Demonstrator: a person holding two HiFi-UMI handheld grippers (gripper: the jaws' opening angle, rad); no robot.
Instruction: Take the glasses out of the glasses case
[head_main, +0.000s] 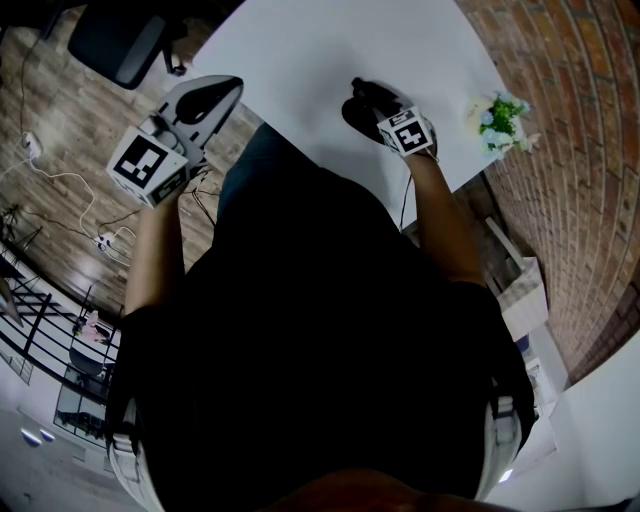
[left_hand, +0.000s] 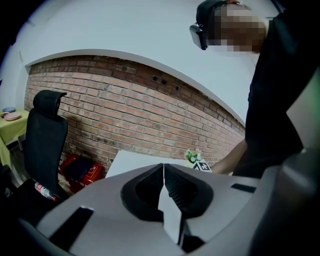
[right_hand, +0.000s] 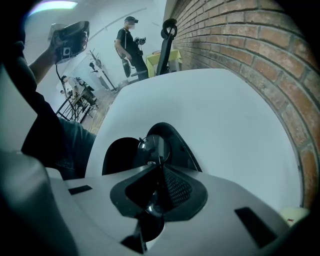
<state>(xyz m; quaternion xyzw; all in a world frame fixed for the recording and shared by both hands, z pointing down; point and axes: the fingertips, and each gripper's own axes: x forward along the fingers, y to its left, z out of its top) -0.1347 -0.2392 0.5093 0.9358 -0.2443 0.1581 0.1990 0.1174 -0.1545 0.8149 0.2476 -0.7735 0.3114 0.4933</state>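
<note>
While the right gripper (right_hand: 159, 161) pinches the glasses (right_hand: 154, 146) between the two lenses, over the open black glasses case (right_hand: 181, 145) on the white table (right_hand: 230, 125), the left gripper (left_hand: 163, 169) is held up beside the table, jaws pressed together, nothing between them.

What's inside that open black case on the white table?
Just round-lensed glasses, pinched by the shut right gripper, show over the open black glasses case. The gripper covers the case's near part.
</note>
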